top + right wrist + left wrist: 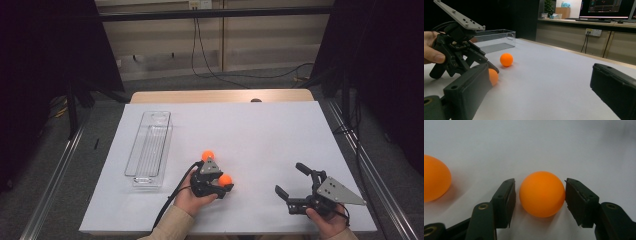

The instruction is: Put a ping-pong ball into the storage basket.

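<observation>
Two orange balls lie on the white sheet [260, 130]. The nearer ball [226, 180] [541, 194] sits between the jaws of my left gripper [222, 179] [540, 195], which is open. A thin gap shows at its left jaw, and the right jaw is almost touching the ball. The second ball [208, 155] [434, 181] [506, 59] rests free just beyond. My right gripper [291, 180] [541, 87] stands wide open near the front right, with nothing between its jaws. In the right gripper view the nearer ball [494, 76] is half hidden behind my own jaw.
A long clear plastic tray [149, 147] [496, 37] lies on the left part of the sheet, past the balls. The wooden table edge [220, 96] shows at the far side. Cables run over the floor behind the table.
</observation>
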`<state>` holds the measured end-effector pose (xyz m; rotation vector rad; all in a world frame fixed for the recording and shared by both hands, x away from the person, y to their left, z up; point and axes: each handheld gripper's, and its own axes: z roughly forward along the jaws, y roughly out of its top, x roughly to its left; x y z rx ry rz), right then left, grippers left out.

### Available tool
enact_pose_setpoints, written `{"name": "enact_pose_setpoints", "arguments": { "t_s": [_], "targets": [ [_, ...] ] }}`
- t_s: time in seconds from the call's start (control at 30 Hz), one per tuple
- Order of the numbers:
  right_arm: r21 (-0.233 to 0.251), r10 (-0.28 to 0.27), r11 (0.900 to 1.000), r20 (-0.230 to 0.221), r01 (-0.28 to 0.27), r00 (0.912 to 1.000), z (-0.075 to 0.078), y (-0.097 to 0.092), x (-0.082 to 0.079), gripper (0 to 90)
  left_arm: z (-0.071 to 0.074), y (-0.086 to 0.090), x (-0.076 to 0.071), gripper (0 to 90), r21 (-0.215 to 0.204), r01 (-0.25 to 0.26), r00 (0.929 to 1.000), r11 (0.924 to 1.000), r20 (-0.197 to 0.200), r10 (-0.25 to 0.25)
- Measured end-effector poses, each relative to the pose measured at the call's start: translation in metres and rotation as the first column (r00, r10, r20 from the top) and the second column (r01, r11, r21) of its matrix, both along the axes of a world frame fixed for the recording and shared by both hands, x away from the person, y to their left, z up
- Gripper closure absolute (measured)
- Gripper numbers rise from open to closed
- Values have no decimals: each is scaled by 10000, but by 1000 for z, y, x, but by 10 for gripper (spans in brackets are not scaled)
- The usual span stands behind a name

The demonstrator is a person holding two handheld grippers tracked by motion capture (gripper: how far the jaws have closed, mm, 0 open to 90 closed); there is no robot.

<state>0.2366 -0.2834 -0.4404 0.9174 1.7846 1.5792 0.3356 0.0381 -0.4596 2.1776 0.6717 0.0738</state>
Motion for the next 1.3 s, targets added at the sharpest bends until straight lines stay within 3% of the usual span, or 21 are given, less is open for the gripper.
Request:
{"name": "enact_pose_setpoints", "arguments": {
  "t_s": [1.3],
  "targets": [
    [48,-35,10000,15,35,10000,0,0,0,24,-1,-3,-1,508,181,6,10000,9998,-44,-6]
  ]
}}
